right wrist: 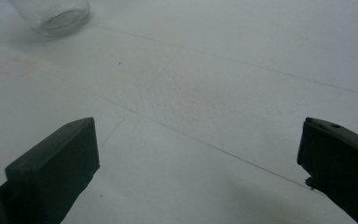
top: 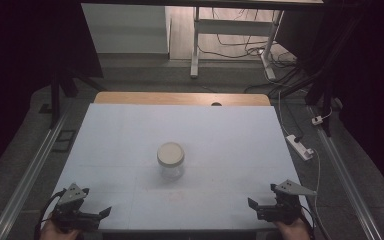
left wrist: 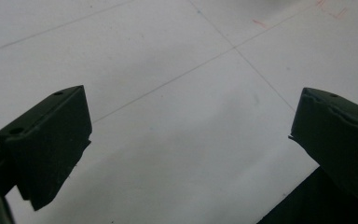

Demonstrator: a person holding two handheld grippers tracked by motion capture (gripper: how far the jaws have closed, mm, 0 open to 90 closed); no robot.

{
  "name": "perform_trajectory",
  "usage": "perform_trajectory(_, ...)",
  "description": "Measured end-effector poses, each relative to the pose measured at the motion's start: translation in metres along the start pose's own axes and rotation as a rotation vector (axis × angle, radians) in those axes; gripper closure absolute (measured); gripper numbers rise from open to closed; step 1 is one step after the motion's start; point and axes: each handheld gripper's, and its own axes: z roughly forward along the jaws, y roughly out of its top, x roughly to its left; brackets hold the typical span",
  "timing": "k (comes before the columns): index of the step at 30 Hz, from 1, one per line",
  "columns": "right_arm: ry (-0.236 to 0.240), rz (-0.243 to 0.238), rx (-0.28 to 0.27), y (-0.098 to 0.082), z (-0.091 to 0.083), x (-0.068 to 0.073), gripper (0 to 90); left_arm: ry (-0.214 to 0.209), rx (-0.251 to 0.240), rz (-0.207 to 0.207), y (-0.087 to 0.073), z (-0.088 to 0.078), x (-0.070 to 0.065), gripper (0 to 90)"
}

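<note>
Both black claws, left claw (top: 92,216) and right claw (top: 260,207), carry grey triangular plates.

The jar (right wrist: 51,16) is cut off by the right gripper view's top edge.

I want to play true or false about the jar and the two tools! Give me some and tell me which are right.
1. The jar stands upright near the middle of the white table. True.
2. The left tool is squeezing the jar. False: it sits at the table's near edge, apart from the jar, holding nothing.
3. The jar has its pale lid on. True.
4. The right tool is closed tight. False: its jaws are spread wide apart.
5. Two jars are on the table. False: there is one.
</note>
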Motion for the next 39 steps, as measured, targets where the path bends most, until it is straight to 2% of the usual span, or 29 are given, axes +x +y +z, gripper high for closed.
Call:
perform_trajectory(4,0.018,0.003,0.023,0.0002,0.0006,0.0007,0.0,-0.019,0.011,-0.004,0.0006,0.0012,0.0012,0.0)
perform_trajectory(9,0.020,-0.024,0.050,0.0007,0.0026,0.0041,0.0,-0.021,0.023,0.005,0.0013,0.0024,0.0003,0.0)
perform_trajectory(11,0.023,-0.031,0.055,0.0008,0.0032,0.0044,0.0,-0.015,0.036,0.020,0.0019,0.0036,-0.0013,0.0)
perform_trajectory(18,0.052,-0.023,0.073,0.0014,0.0051,0.0030,0.0,0.007,0.058,0.028,0.0028,0.0056,-0.0032,0.0)
perform_trajectory(29,0.068,-0.027,0.083,0.0016,0.0061,0.0029,0.0,0.052,0.078,0.000,0.0038,0.0072,-0.0030,0.0)
perform_trajectory(33,0.073,-0.036,0.088,0.0016,0.0066,0.0032,0.0,0.035,0.071,-0.010,0.0036,0.0065,-0.0011,0.0)
perform_trajectory(36,0.077,-0.041,0.091,0.0017,0.0070,0.0035,0.0,0.006,0.064,-0.020,0.0036,0.0056,0.0005,0.0)
perform_trajectory(37,0.082,-0.045,0.095,0.0018,0.0074,0.0042,0.0,-0.022,0.056,-0.027,0.0040,0.0054,0.0010,0.0)
perform_trajectory(39,0.088,-0.054,0.099,0.0019,0.0079,0.0047,0.0,-0.030,0.055,-0.025,0.0045,0.0054,0.0008,0.0)
